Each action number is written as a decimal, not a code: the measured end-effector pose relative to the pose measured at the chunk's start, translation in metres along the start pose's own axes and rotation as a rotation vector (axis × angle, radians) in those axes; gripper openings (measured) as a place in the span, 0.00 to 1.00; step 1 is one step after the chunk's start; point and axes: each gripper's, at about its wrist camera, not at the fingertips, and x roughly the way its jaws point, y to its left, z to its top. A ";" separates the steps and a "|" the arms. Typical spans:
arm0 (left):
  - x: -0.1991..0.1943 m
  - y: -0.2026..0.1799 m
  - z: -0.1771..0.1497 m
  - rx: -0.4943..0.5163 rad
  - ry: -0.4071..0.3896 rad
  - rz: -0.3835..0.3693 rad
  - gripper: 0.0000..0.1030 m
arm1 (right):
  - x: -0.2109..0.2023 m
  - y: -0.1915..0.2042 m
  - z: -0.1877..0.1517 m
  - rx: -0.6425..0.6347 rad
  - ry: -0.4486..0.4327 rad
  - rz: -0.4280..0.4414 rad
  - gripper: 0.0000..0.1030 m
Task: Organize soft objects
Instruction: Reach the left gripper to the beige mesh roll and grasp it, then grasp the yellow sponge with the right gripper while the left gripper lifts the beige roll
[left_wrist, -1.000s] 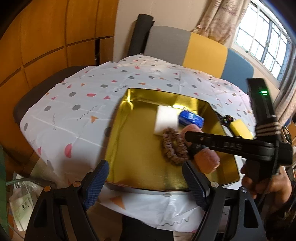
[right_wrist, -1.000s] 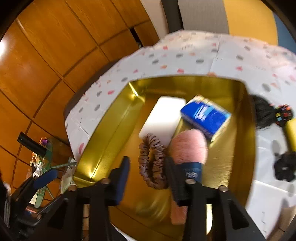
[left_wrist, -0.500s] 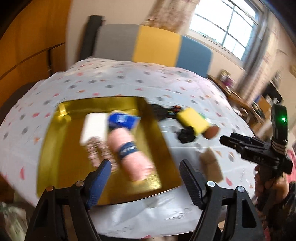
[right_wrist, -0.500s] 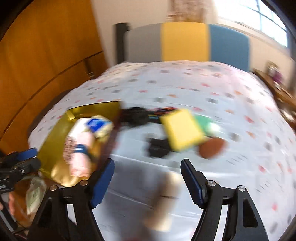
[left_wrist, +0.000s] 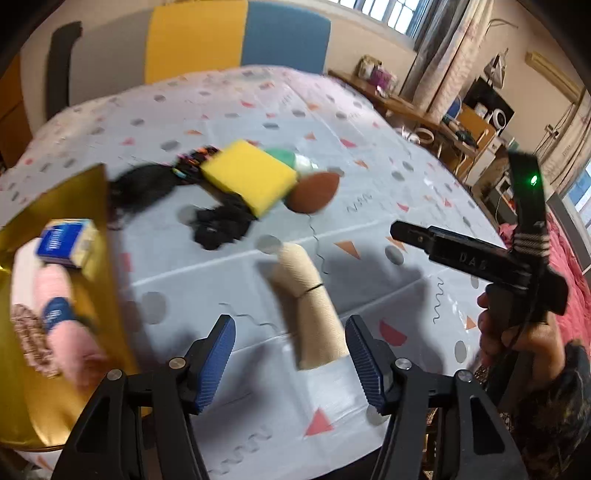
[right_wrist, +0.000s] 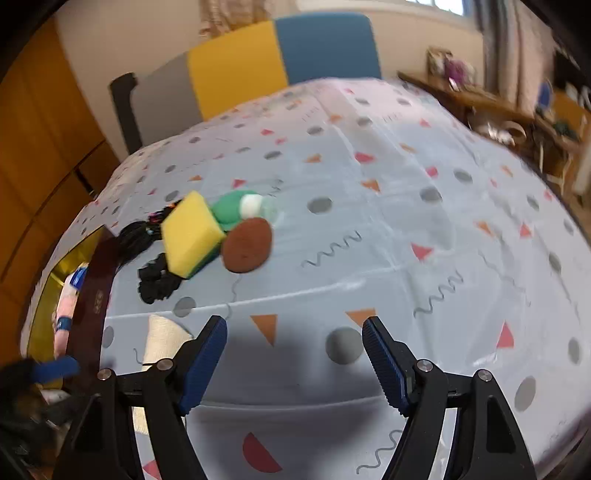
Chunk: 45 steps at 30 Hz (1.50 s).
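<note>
Both views have swung away from the gold rectangular tray (left_wrist: 55, 387) toward the open spotted tabletop (left_wrist: 369, 155); a second ago the left view looked straight down into the tray, which now sits at its left edge. The pink rolled cloth with a blue band (left_wrist: 62, 325), the brown scrunchie (left_wrist: 27, 332) and the blue tissue pack (left_wrist: 66, 242) lie inside the tray.

Left gripper (left_wrist: 291, 360): its fingers (left_wrist: 218, 358) have just been closing but stand spread, pressing on nothing. The beige rolled cloth with a thin black band (left_wrist: 310, 302) lies on the tabletop directly ahead, its near end just between the fingertips. Its long axis runs roughly along the pointing line, leaning slightly left at the far end, so the fingers straddle its width. Contact cannot be confirmed through the blur.

Right gripper (right_wrist: 293, 360): fingers spread, having opened early in the last second, with only bare cloth between them. In the right view the beige roll shows only as a corner, off to the left of the left finger.

Judgement: the left hand is the nearer and better aligned for the beige roll. The yellow sponge (left_wrist: 249, 177), brown oval pad (left_wrist: 314, 192), green and white item (right_wrist: 236, 208) and black scrunchie (left_wrist: 218, 225) lie clustered farther off, untouched.
</note>
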 end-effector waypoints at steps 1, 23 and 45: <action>0.006 -0.004 0.002 0.004 0.004 -0.007 0.60 | 0.001 -0.002 0.002 0.015 -0.002 0.006 0.74; 0.014 -0.002 -0.024 0.055 -0.057 -0.027 0.19 | 0.007 0.006 0.000 0.012 0.023 0.057 0.75; -0.071 0.048 -0.039 -0.086 -0.225 -0.070 0.19 | 0.122 0.184 0.081 -0.536 0.181 -0.114 0.93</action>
